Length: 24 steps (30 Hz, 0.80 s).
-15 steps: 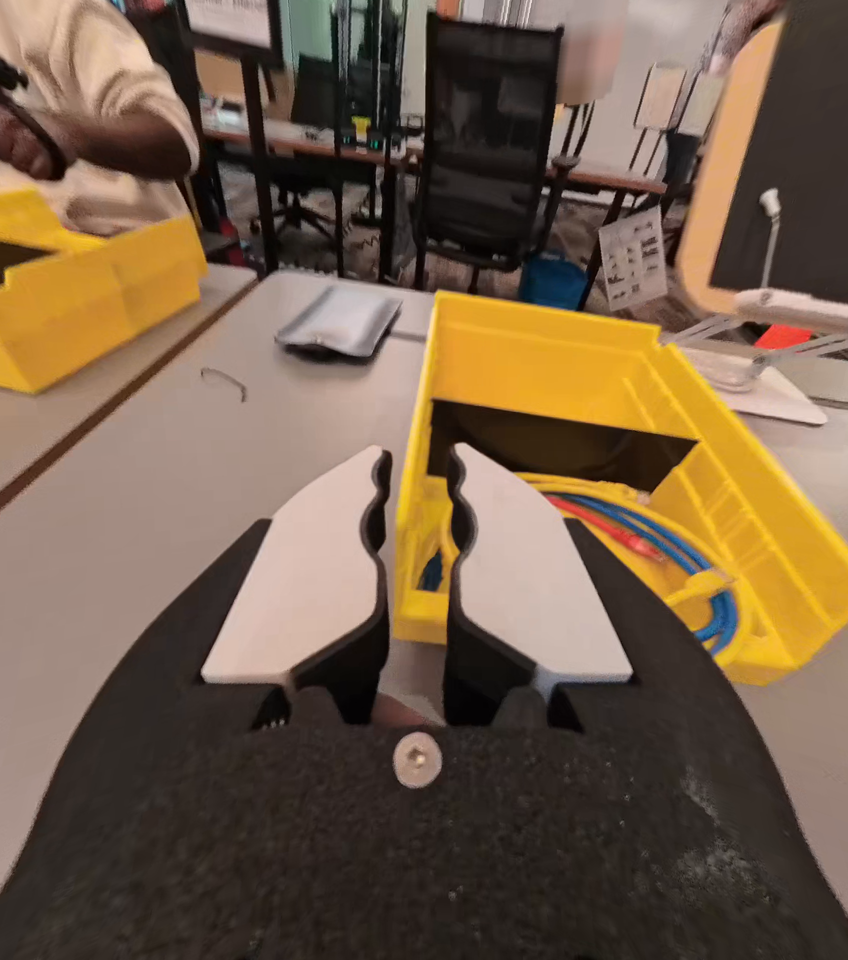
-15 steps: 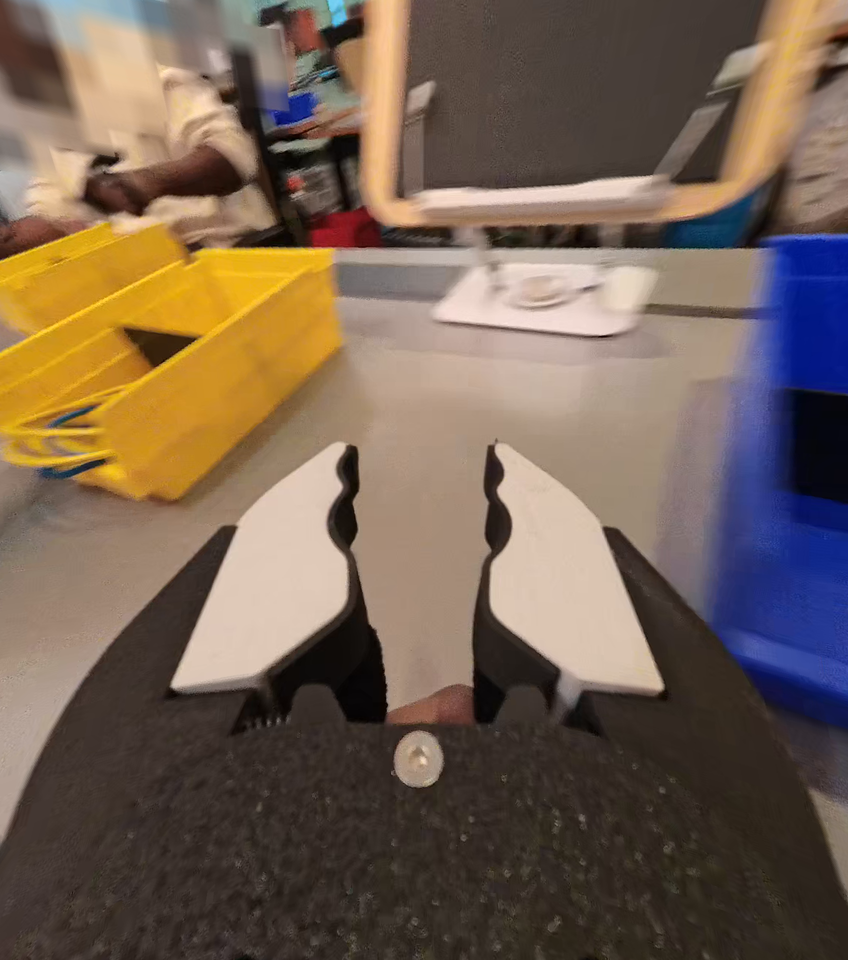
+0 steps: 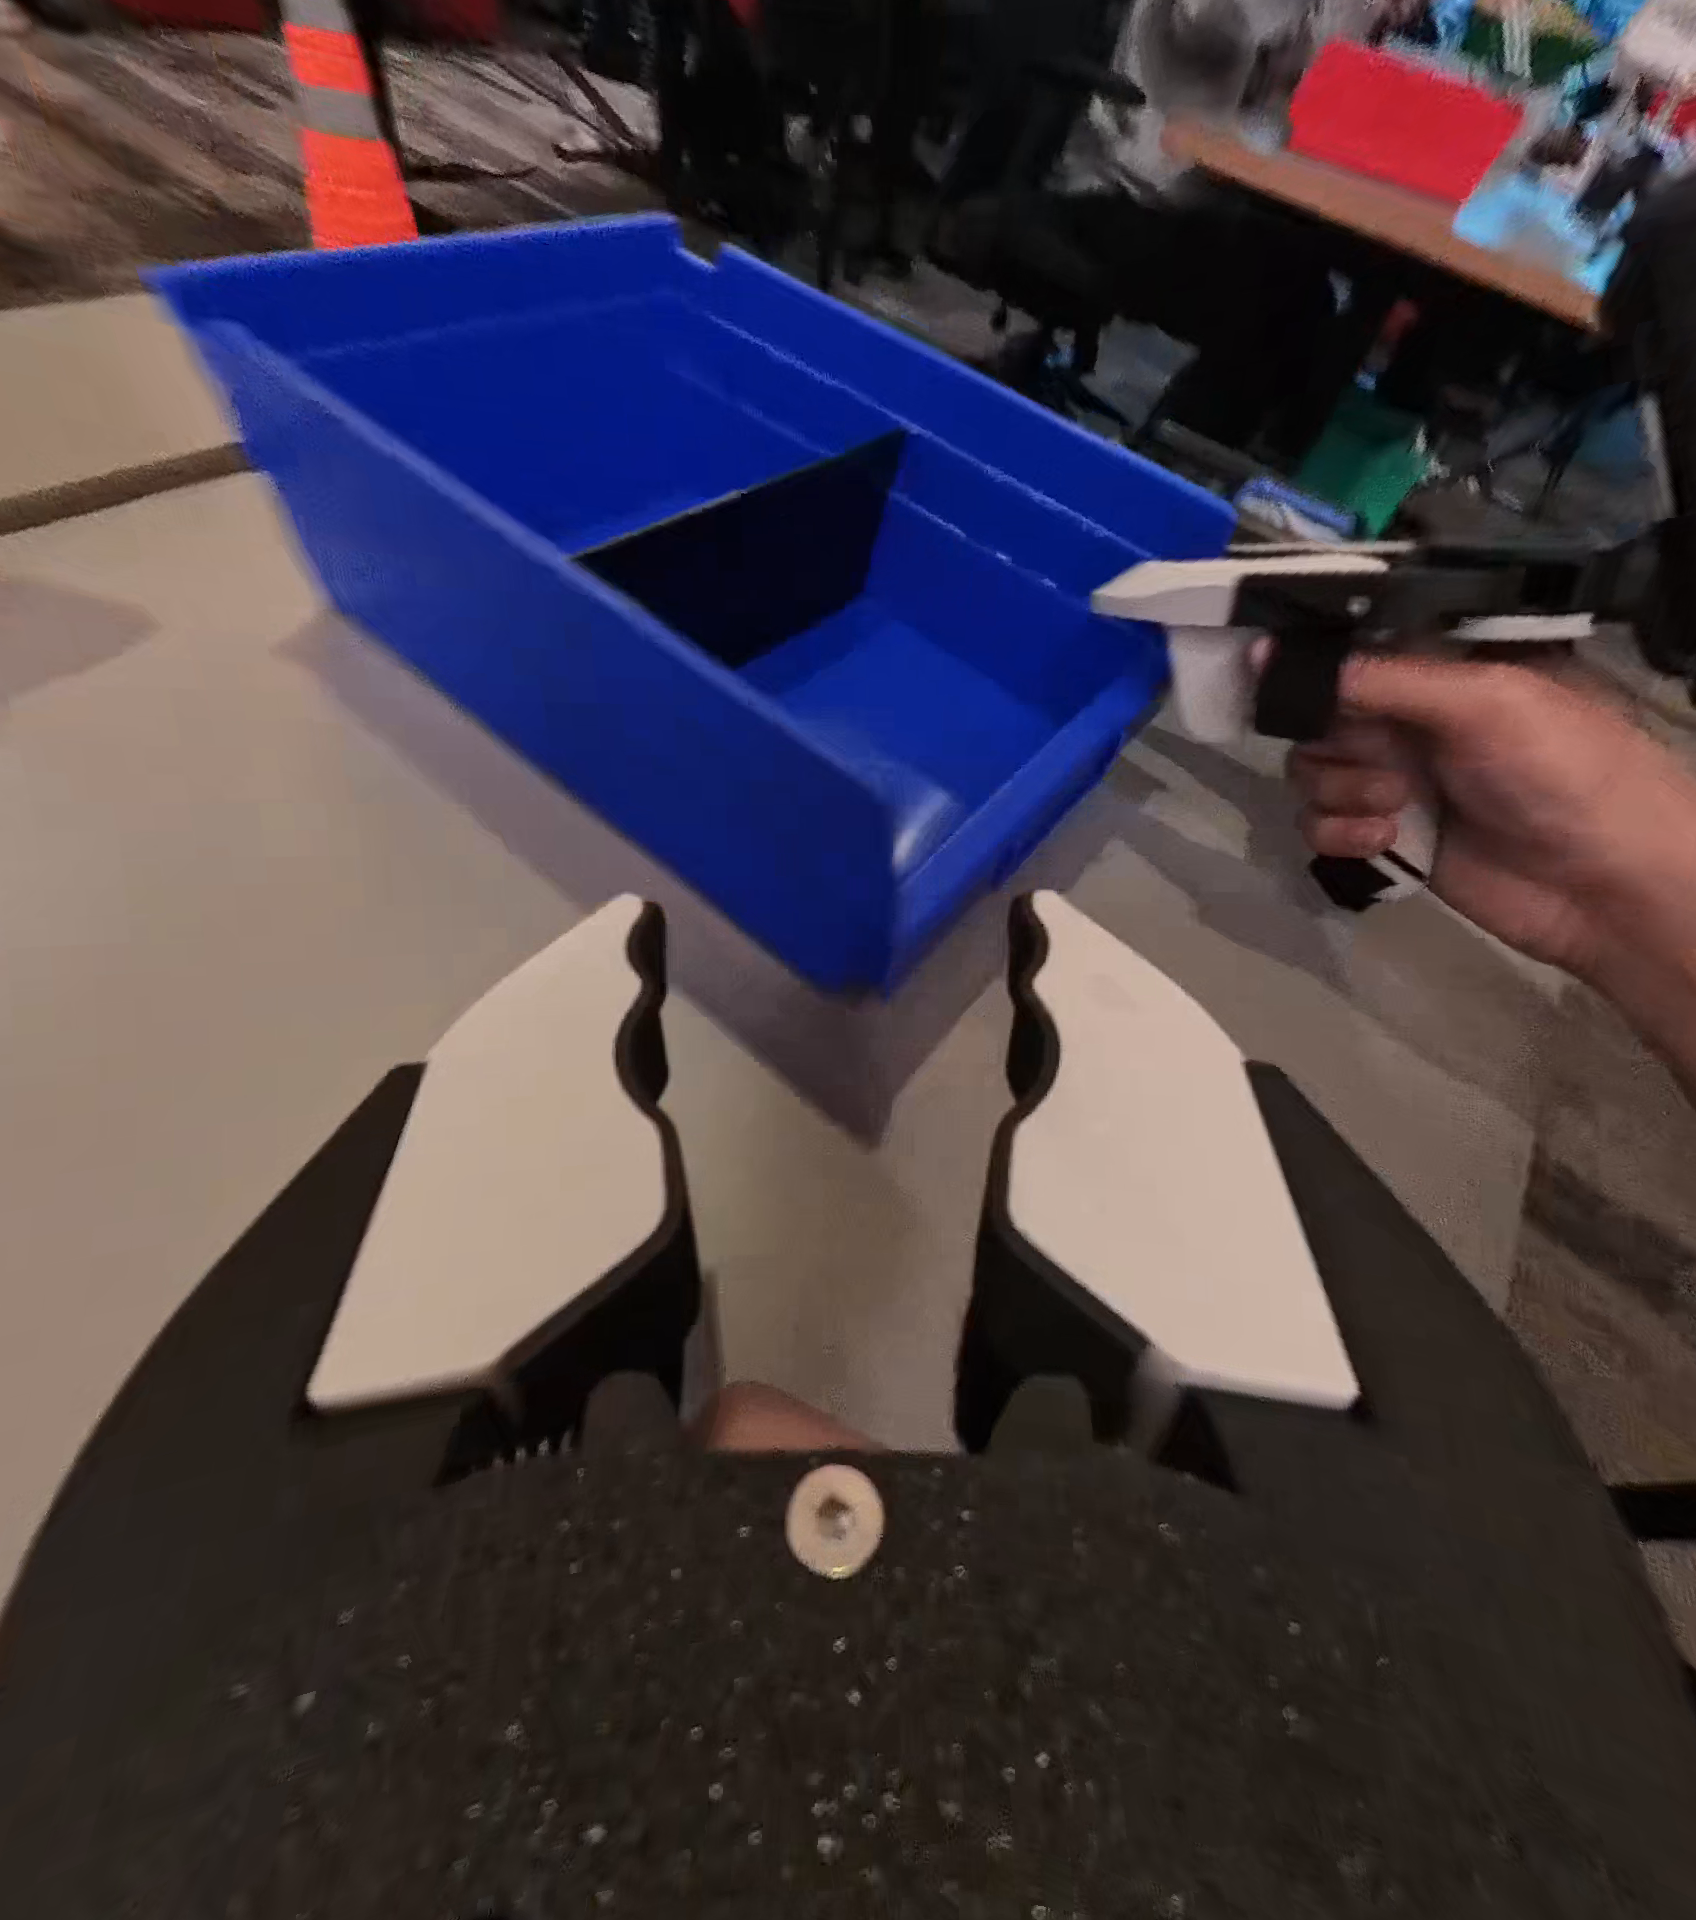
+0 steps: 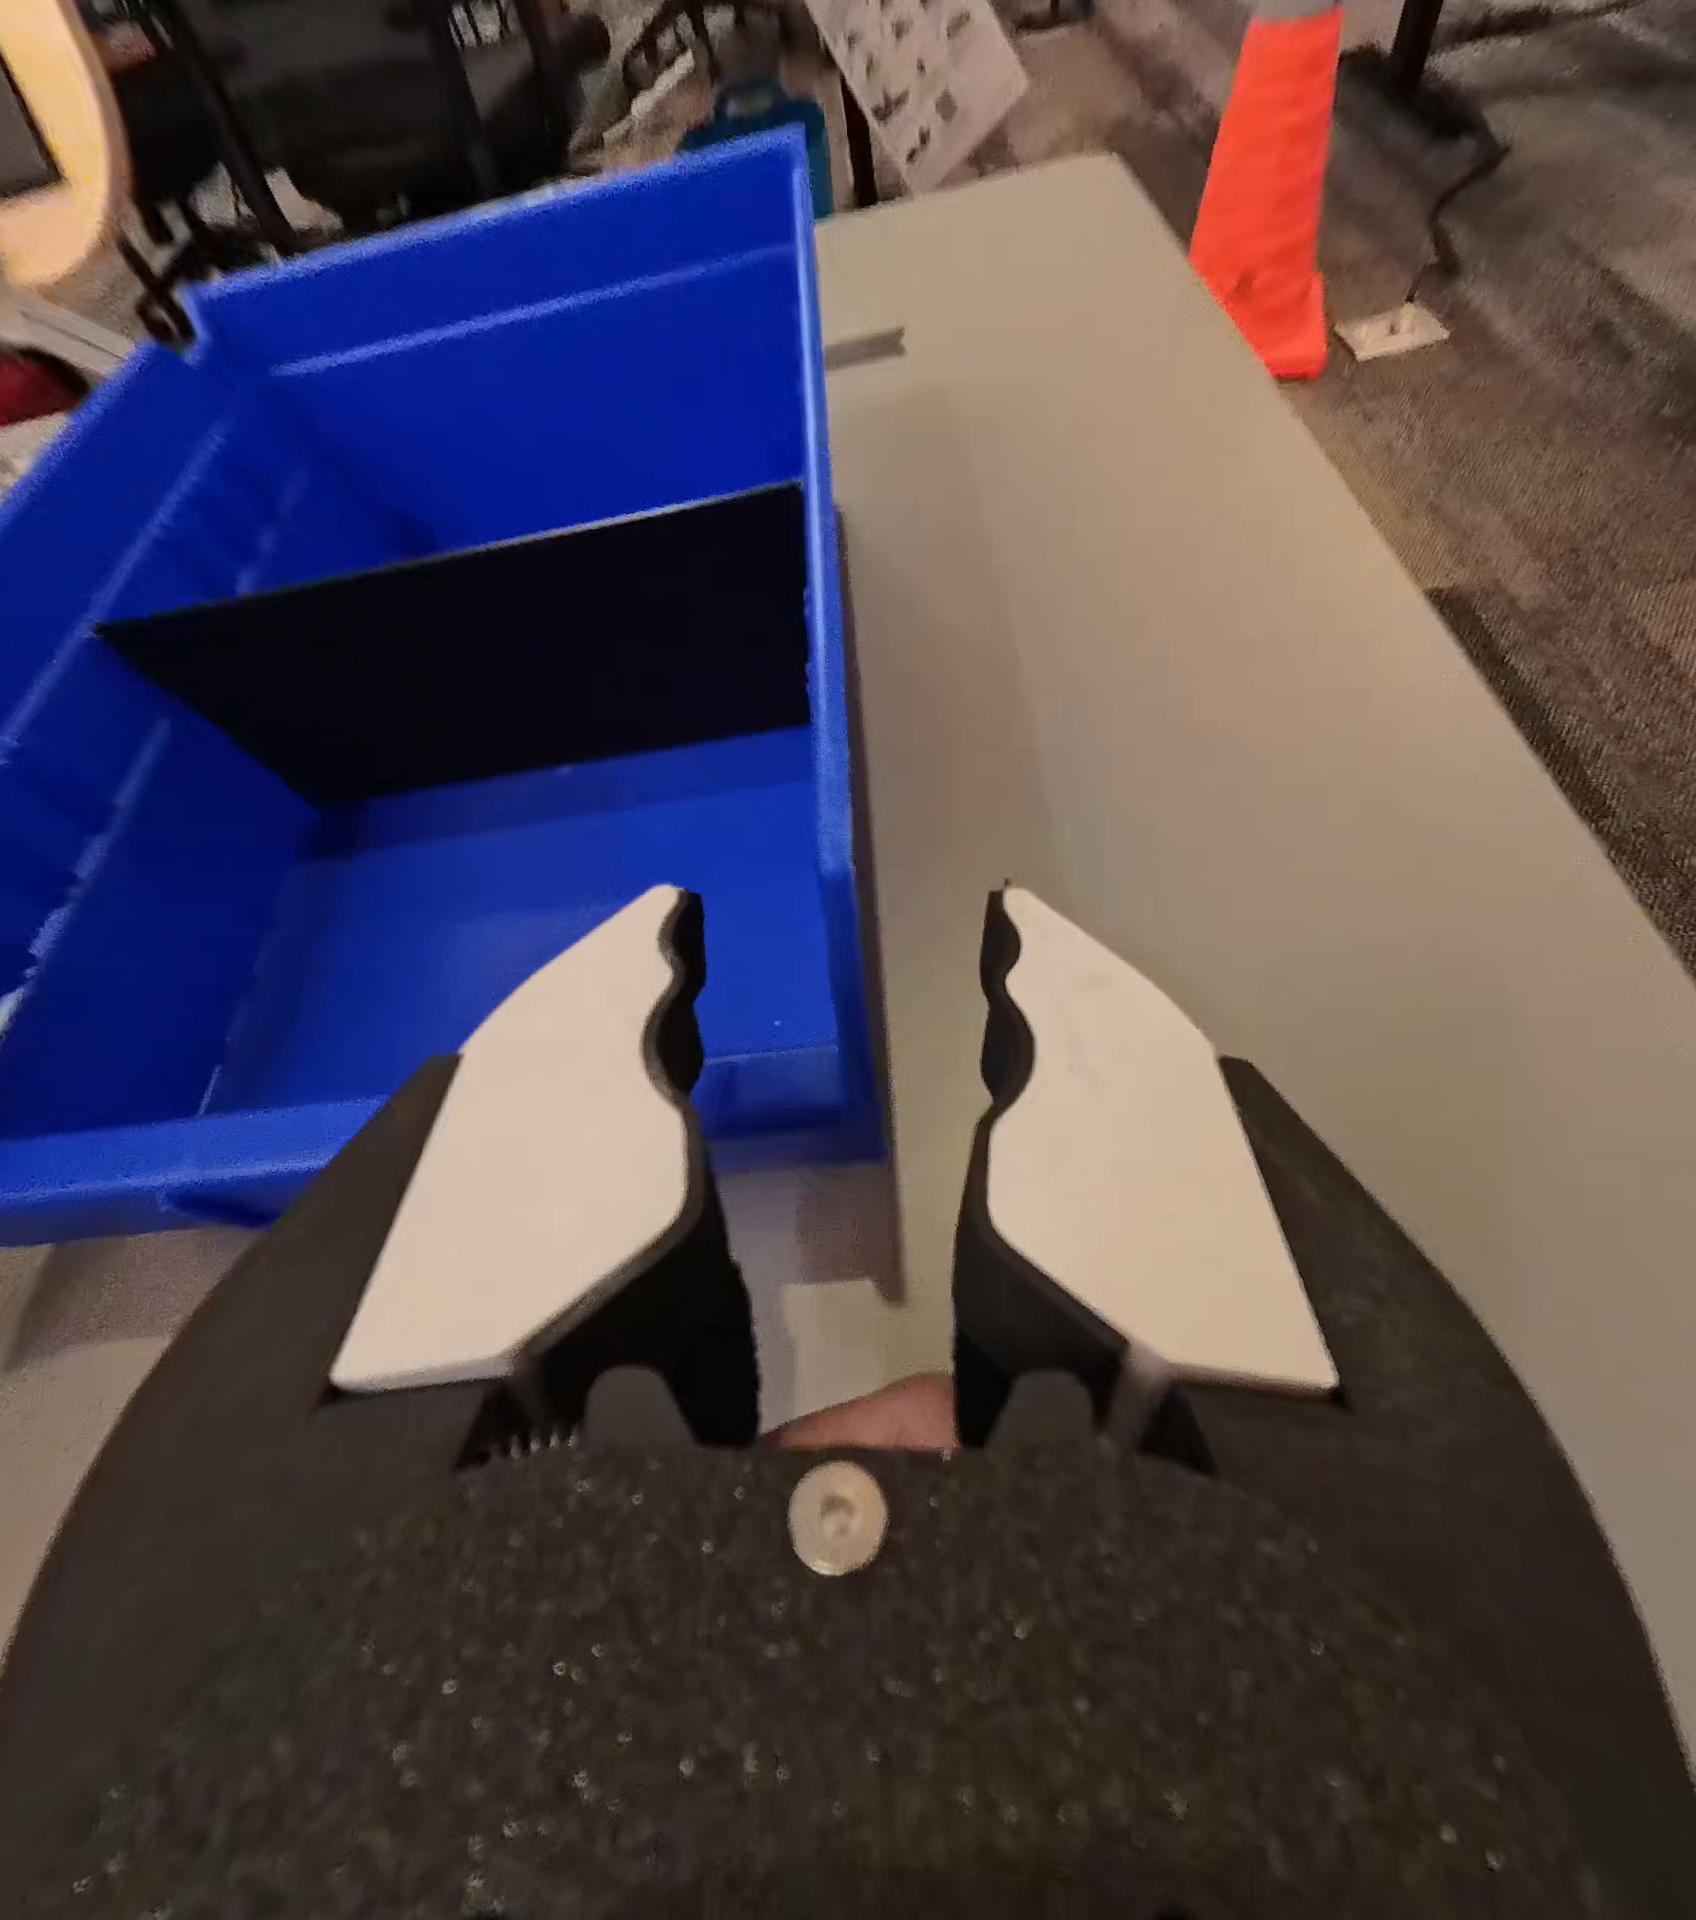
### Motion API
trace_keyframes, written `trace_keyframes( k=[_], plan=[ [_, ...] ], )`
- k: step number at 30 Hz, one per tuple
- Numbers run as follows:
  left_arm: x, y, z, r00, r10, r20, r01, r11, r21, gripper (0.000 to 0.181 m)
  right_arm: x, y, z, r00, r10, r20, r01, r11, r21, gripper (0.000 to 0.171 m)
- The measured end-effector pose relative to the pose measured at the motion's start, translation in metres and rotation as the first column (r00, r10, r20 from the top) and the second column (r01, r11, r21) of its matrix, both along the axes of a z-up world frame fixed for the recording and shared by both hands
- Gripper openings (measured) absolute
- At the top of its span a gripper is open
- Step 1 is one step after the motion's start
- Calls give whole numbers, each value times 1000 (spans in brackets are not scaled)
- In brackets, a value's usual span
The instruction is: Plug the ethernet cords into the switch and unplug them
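Just a blue bin [image 4: 553, 416] with dark divider [image 4: 470, 644].

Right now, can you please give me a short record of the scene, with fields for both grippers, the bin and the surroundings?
left gripper: open, empty, facing the bin's corner
right gripper: open, empty, fingers over the bin's near right corner
blue bin: on the grey table, dark divider across it, near compartment empty
orange cone: on the floor beyond the table
cords, switch: not in view
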State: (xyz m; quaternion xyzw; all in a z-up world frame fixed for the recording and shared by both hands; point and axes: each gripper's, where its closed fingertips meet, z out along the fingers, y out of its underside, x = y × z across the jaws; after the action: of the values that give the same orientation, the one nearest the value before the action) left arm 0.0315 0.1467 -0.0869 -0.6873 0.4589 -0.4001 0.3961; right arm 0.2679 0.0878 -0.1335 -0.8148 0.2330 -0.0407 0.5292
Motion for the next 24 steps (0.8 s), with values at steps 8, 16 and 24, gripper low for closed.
trace_keyframes(
  k=[8,16,24],
  plan=[
    [69,-27,-20,995,-71,-65,67,995,-67,55,13,-4,-7,998,52,44,-50,997,-53,4],
    [75,-21,-21,997,-46,-59,44,999,-31,67,16,5,-7,999,33,-20,-33,999,12,5],
    [18,-14,2,997,-74,-26,72,996,-49,56,20,-18,31,992,-71,100,68,997,34,28]
  ],
)
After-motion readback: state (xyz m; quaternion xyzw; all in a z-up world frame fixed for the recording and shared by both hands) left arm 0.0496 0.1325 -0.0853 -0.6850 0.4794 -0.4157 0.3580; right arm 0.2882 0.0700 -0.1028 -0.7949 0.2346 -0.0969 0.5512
